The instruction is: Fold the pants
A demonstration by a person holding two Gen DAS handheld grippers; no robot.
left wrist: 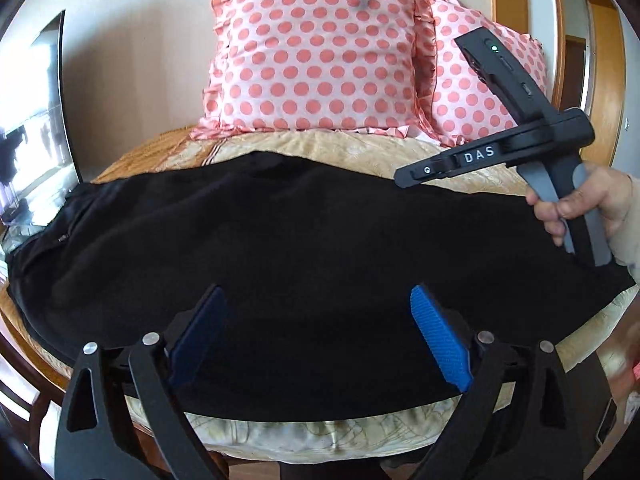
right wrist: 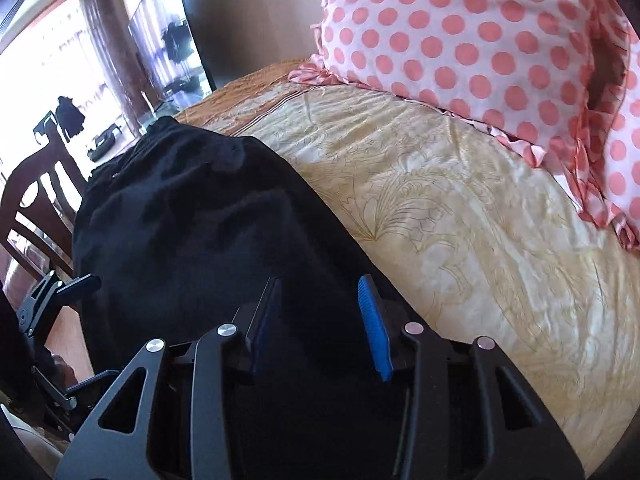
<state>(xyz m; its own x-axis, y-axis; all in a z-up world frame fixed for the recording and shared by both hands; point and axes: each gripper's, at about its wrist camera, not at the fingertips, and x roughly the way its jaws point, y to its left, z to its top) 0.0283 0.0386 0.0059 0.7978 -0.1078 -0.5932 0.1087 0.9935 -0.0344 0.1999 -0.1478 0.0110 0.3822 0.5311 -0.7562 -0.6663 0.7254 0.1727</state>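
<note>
Black pants [left wrist: 280, 264] lie flat across the bed [left wrist: 360, 152], waistband at 9 o'clock. Your left claw [left wrist: 316, 336] and right claw [right wrist: 320, 328] hover released, grasping nothing. Pinch both layers at the near hem, lift evenly, fold toward the waistband.

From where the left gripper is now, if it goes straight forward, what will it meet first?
Most likely the black pants: the open left gripper points across them, fingers just over the fabric. Beyond lie the bedspread and polka-dot pillow. Depth is unclear.
</note>
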